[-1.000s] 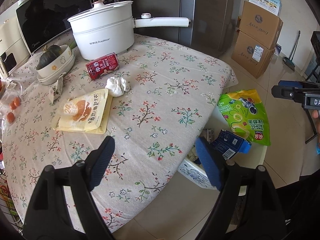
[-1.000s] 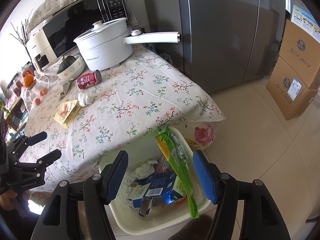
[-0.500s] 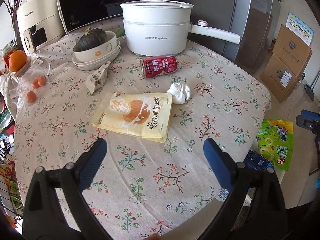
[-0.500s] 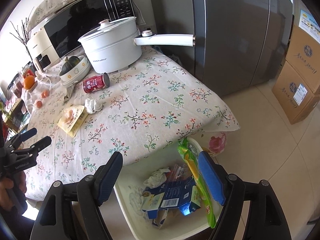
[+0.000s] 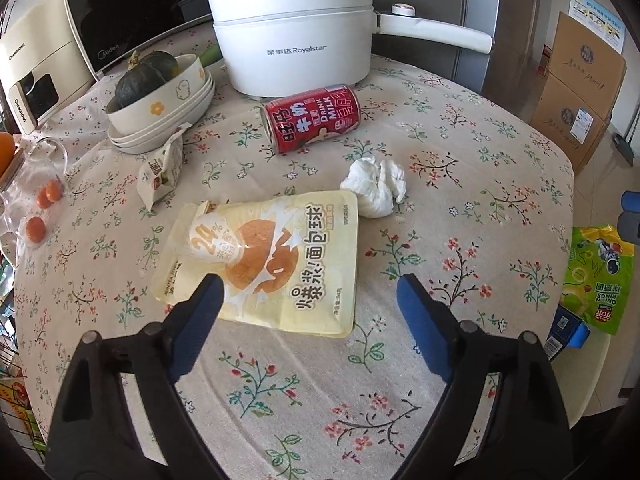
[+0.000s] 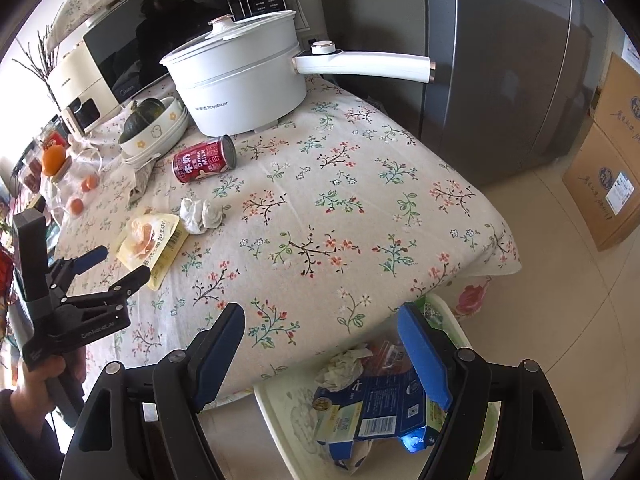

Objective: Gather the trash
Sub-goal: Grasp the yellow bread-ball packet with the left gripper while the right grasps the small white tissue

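The job looks partly done. The white bin [image 6: 280, 396] on the floor at the near right corner of the table [image 6: 360, 208] already holds a blue carton [image 6: 372, 412], a crumpled tissue [image 6: 344, 364] and a green snack bag [image 5: 598, 276] leaning at its edge.

Left on the flowered cloth, as far as can be seen: the yellow snack pouch [image 5: 272, 260] near the front, a white paper wad [image 5: 376, 188] just beyond it to the right, a red milk can [image 5: 312, 118] lying on its side in front of the white pot [image 5: 296, 36], and a small crumpled carton [image 5: 162, 170] beside the stacked bowls [image 5: 160, 120] — four pieces to go.

The left gripper [image 5: 308, 296] hangs above the pouch's near edge. Its jaws have just been narrowing a little yet stand wide, not pressing on the pouch. The right gripper [image 6: 320, 332] sits over the table's near edge and the bin, jaws apart and empty. The pouch seems the likely next pick.
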`<state>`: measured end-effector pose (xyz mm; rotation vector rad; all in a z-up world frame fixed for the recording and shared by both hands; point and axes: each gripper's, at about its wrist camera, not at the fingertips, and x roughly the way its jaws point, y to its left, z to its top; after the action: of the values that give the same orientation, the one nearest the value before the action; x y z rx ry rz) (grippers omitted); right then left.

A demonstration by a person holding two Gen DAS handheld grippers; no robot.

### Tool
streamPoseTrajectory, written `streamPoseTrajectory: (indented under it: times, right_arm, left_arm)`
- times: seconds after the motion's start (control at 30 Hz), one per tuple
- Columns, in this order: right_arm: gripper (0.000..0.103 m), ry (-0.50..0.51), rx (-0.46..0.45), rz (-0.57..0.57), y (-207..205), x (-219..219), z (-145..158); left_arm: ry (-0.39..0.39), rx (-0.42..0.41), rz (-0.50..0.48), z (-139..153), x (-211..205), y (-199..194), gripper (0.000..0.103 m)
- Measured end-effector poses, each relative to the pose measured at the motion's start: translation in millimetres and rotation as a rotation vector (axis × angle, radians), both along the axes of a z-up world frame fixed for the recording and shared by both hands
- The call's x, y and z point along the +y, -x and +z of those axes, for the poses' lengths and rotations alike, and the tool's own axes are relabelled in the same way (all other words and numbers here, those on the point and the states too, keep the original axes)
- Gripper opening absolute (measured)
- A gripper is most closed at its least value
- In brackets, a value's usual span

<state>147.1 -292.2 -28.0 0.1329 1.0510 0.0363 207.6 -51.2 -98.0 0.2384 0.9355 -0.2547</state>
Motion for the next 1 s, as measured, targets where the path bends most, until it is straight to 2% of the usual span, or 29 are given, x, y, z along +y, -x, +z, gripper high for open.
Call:
streamPoseTrajectory:
  times: [0.1,0.17,0.23,0.3,0.33,0.37,0.4,0.6,1.0]
  right_arm:
    - [0.080,0.007,0.009,0.011,-6.6,5.7,-4.2]
    - [0.080,0.007,0.015,0.015,-10.1,8.5,-6.3]
    - [0.080,0.005,0.019,0.017,-12.6,10.3,-7.7]
    - [0.080,0.008,0.023,0.018,-15.6,11.6,-9.1]
    - [0.080,0.009,0.024,0.019,-16.6,12.1,-9.9]
    - [0.080,0.009,0.026,0.020,-18.0,12.9,-10.7]
    - [0.080,0.010,0.027,0.021,-19.5,13.9,-11.5]
    - [0.080,0.000,0.028,0.021,-32.0,26.8,-17.0]
    - [0.080,-0.084,-0.002,-0.001,-82.1,72.0,-37.2]
  left_arm:
    - [-0.006,0.040,0.007,-12.7,-2.6,-9.5,0.074]
    - [-0.003,0.067,0.018,-20.4,-1.1,-14.1,0.060]
    - [0.024,0.069,0.023,-21.5,2.3,-15.7,0.056]
    - [0.046,0.081,0.025,-20.4,5.7,-17.1,0.037]
    - [0.051,0.084,0.025,-19.5,6.5,-17.3,0.031]
    - [0.044,0.090,0.025,-19.1,6.3,-17.5,0.010]
    - [0.038,0.099,0.029,-19.3,6.5,-18.0,0.003]
    - [0.063,0.077,0.077,-3.2,24.8,-13.1,0.001]
    - [0.177,-0.002,0.185,46.8,88.6,2.9,0.000]
